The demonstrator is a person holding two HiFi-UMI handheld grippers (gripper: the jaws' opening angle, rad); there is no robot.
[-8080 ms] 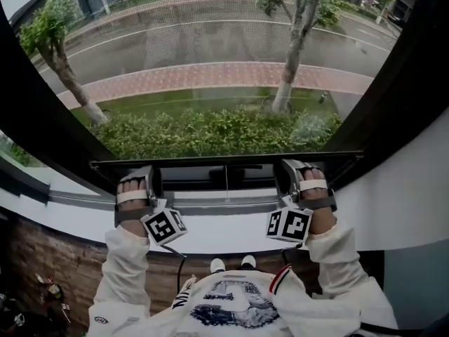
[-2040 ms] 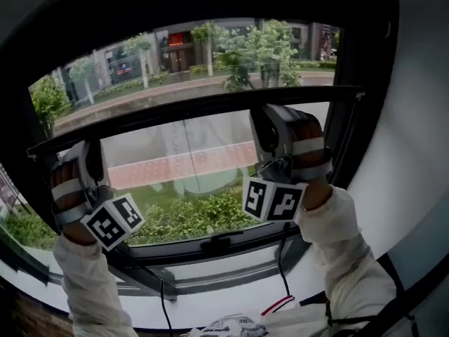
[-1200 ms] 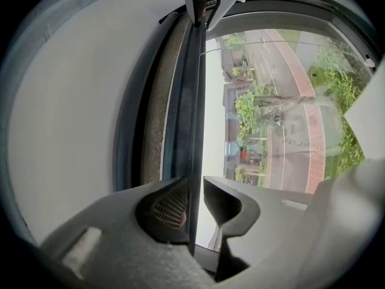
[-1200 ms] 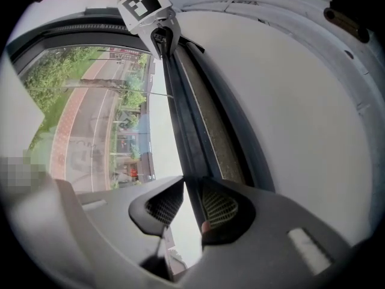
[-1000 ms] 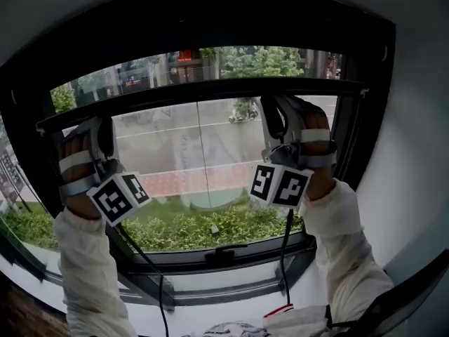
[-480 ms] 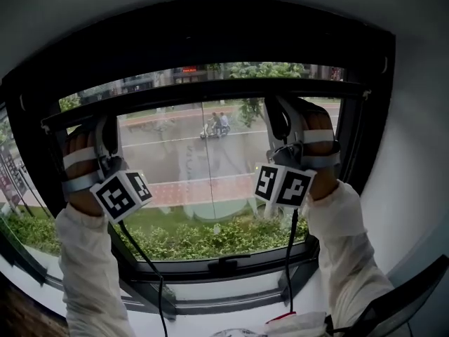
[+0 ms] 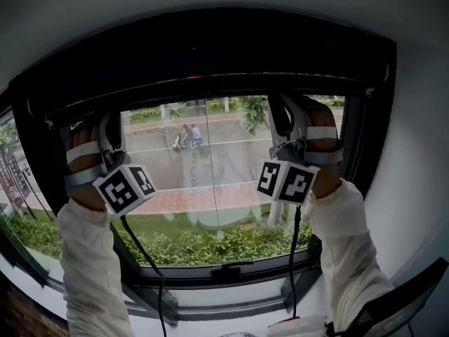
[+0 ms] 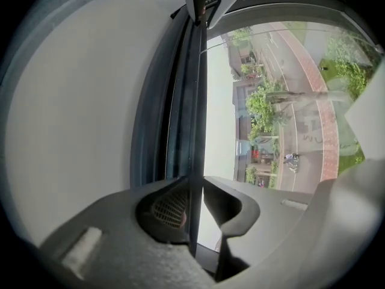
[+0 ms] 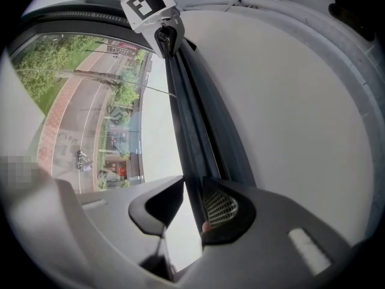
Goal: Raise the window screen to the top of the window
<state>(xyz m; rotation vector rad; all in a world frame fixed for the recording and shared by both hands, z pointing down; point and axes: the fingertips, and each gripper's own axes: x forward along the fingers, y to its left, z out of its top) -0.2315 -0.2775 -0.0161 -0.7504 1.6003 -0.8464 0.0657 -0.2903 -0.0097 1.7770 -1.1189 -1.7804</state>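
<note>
Nearest me, the left gripper is clamped on the thin edge of the screen rail, which runs straight up between its jaws with the meshed pad pressed against it. The right gripper grips the same rail in the same manner further along. From the head view, both grippers sit high, left and right, each with its marker cube below it and a cable hanging down. The rail lies just beneath the dark top frame, so I judge the lift nearly complete. To finish well, I should raise both sides evenly so the rail stays level in its side tracks, hold the grip firm, and stop as soon as it seats against the frame rather than forcing it. There is no working surface here. Only the dark lower sill shows below. The white wall closes the room on the right, with pale ceiling above. Beyond the glass I note a hedge, a brick pavement, a road with riders and trees.
</note>
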